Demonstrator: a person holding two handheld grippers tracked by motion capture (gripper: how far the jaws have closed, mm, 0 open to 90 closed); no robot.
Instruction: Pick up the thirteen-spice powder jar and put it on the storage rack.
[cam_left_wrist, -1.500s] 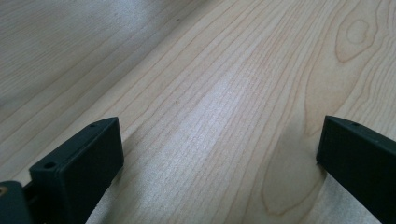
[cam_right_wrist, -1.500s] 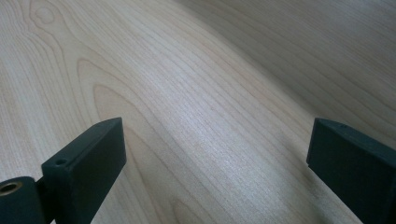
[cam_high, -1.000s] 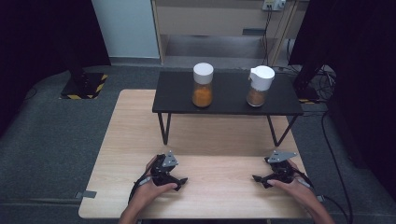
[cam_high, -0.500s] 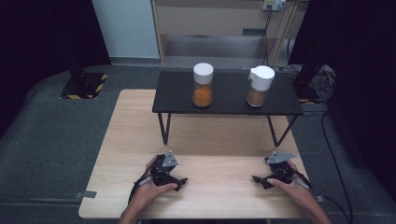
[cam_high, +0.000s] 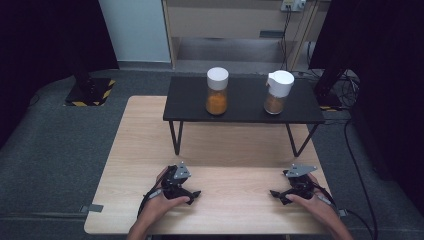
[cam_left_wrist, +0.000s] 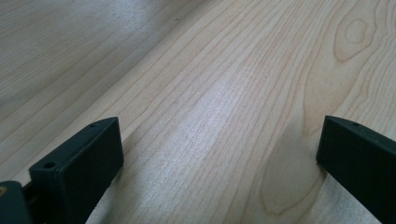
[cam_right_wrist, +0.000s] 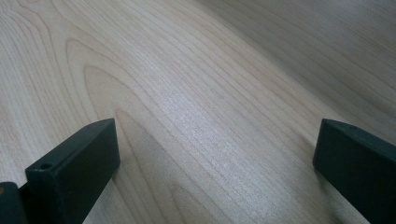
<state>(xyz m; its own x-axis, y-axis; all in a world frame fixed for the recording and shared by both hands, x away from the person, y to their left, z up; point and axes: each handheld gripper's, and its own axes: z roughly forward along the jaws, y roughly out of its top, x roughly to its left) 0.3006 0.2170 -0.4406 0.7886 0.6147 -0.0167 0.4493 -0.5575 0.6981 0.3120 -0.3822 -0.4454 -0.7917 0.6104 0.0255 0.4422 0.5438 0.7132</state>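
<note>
Hands rest low on the near edge of the wooden table (cam_high: 140, 130), one to each side, forearms coming in from the bottom of the high view. The left hand (cam_high: 159, 205) wraps the left gripper (cam_high: 192, 194), which lies on the tabletop with its tips turned inward toward the middle; in the left gripper view its jaws stand wide apart over bare wood grain, grasping nothing. The right hand (cam_high: 314, 204) holds the right gripper (cam_high: 278, 195) the same way, mirrored, tips also pointing inward, and the right gripper view shows its jaws spread wide with only wood between them. Well beyond both, on a black raised shelf (cam_high: 190, 107) at the table's far side, stand a jar of orange powder (cam_high: 217, 91) and, to its right and apart from it, a jar of brown powder (cam_high: 277, 92), both upright with white lids.
</note>
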